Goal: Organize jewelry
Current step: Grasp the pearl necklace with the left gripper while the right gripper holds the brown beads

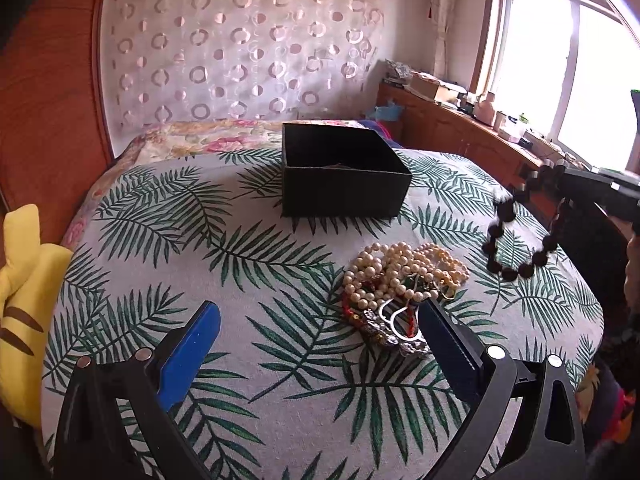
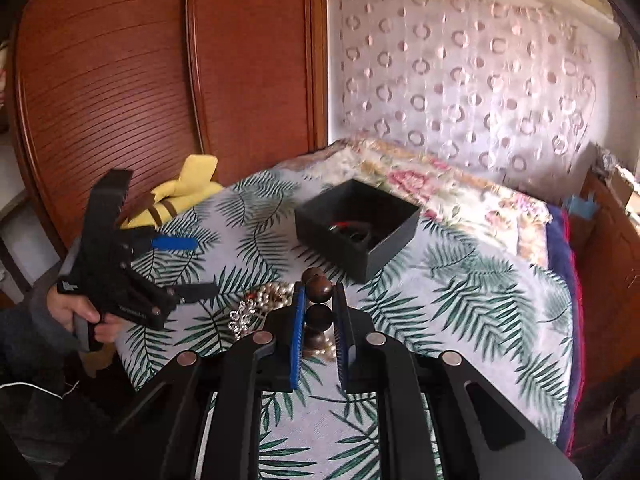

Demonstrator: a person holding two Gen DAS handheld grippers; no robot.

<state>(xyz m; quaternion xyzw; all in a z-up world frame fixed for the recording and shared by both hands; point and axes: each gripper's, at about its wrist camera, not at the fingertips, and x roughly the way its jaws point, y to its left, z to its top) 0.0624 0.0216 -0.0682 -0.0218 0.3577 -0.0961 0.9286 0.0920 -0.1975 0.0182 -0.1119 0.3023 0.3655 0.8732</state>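
- The bed carries a white cover printed with green palm leaves; a floral quilt lies behind it.
- A black box stands open on the cover, with some items inside it.
- A pile of pearl necklaces and silver pieces lies near the box.
- The left hand-held gripper hovers beside the pile, its fingers wide apart.
- The right hand-held gripper is clamped on a dark bead bracelet, hanging in the air above the cover.
- A yellow plush toy lies at the bed edge, beside a wooden wardrobe.
- A window is above a cluttered wooden counter.
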